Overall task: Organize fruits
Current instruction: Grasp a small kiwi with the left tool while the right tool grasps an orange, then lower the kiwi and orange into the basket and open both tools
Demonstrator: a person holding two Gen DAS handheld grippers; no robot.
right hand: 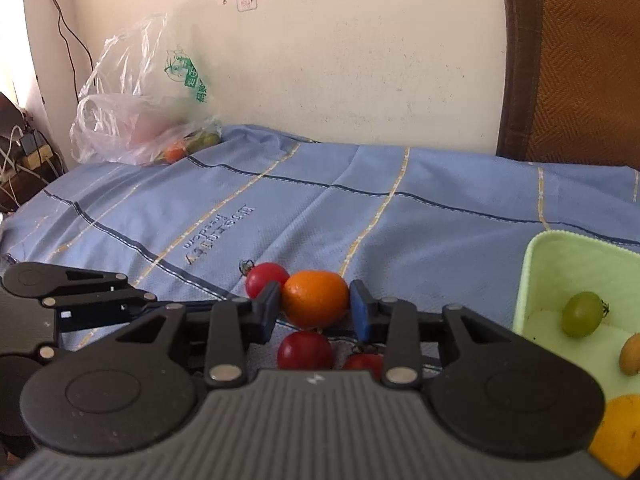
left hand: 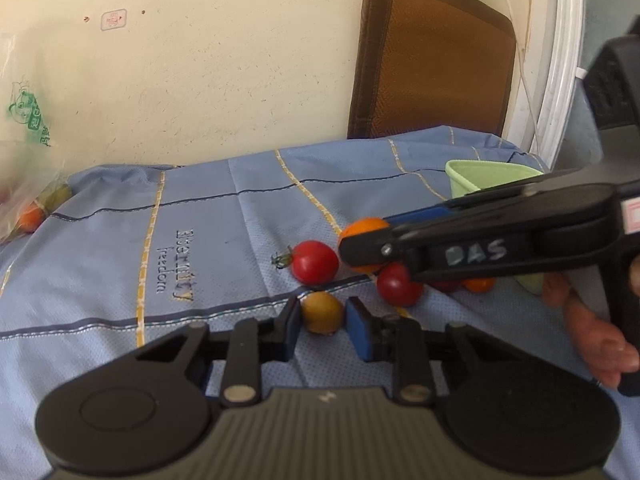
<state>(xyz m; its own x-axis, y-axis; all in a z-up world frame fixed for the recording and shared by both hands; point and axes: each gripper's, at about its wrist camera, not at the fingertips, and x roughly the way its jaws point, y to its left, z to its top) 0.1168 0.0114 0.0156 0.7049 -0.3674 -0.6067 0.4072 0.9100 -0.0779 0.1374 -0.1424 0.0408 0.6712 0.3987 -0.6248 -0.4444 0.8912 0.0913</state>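
Note:
Small fruits lie on a blue cloth. My left gripper is open around a small yellow-brown fruit, with a small gap on each side. My right gripper is open around an orange fruit, its left pad touching or nearly touching it; in the left wrist view the right gripper reaches in from the right over that orange fruit. Red tomatoes lie beside it. A light green tray at the right holds a green tomato and other fruit.
A clear plastic bag with more fruit sits at the far left by the wall. A brown cushion leans on the wall behind the table. Cables and a power strip lie off the table's left edge. The person's hand holds the right gripper.

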